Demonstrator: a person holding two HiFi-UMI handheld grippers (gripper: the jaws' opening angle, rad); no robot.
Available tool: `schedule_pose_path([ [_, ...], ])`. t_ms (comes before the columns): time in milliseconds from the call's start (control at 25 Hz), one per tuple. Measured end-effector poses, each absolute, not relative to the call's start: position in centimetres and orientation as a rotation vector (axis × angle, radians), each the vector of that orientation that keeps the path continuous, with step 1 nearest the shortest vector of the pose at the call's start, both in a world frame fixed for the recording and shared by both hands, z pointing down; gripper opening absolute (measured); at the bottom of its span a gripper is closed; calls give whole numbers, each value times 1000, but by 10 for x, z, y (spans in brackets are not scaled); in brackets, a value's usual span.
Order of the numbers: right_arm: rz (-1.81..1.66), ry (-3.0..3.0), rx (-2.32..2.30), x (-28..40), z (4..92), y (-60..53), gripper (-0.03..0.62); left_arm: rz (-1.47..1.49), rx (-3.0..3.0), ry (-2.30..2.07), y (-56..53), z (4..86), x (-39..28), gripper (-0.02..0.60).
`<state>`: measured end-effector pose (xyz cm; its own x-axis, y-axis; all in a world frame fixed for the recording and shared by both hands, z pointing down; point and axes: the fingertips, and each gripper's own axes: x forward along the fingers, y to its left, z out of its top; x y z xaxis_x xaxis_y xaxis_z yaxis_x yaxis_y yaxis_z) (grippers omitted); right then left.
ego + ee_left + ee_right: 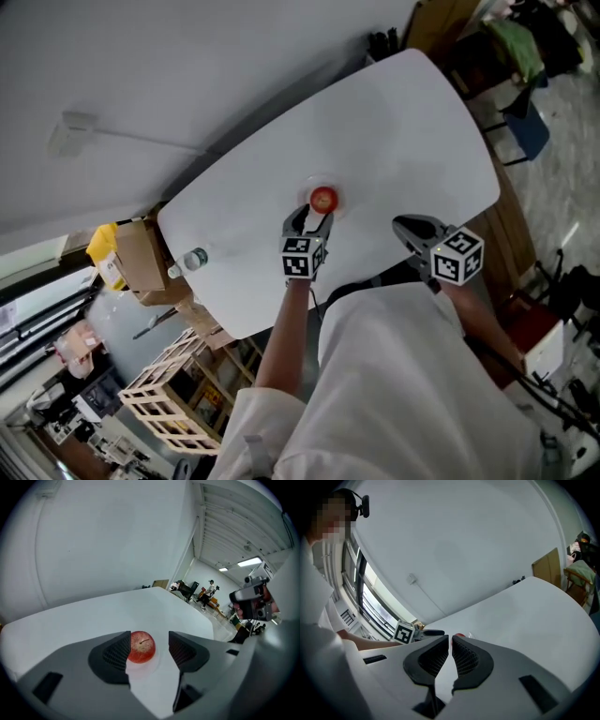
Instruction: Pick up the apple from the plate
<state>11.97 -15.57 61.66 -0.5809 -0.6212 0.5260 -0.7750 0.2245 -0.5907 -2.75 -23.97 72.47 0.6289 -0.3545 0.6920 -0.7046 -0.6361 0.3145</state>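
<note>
Both tongs I am holding over the white table point(403, 122): left gripper point(149, 641) released, straddling the red apple point(141, 647) on its plate point(156, 658), right gripper point(450, 638) clenched empty.

Head camera looks steeply down over the white table point(394, 122); both gripper cameras skim it closely, all sharing the apple point(323, 199) at the left gripper's point(313, 217) twelve o'clock.

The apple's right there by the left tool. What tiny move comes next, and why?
Probably ease the left tool slightly forward before closing: its jaws stand open, and the apple on its plate sits just at their tips, partly behind one jaw.
</note>
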Motion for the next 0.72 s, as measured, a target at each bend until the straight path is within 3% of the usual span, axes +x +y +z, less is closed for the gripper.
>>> schedule_pose_path([
  [120, 1294, -2286, 1353, 120, 620, -154, 46, 853, 2278, -823, -250, 742, -23, 322],
  [720, 1323, -2166, 1414, 113, 636, -134, 46, 1064, 2264, -718, -248, 808, -12, 379],
])
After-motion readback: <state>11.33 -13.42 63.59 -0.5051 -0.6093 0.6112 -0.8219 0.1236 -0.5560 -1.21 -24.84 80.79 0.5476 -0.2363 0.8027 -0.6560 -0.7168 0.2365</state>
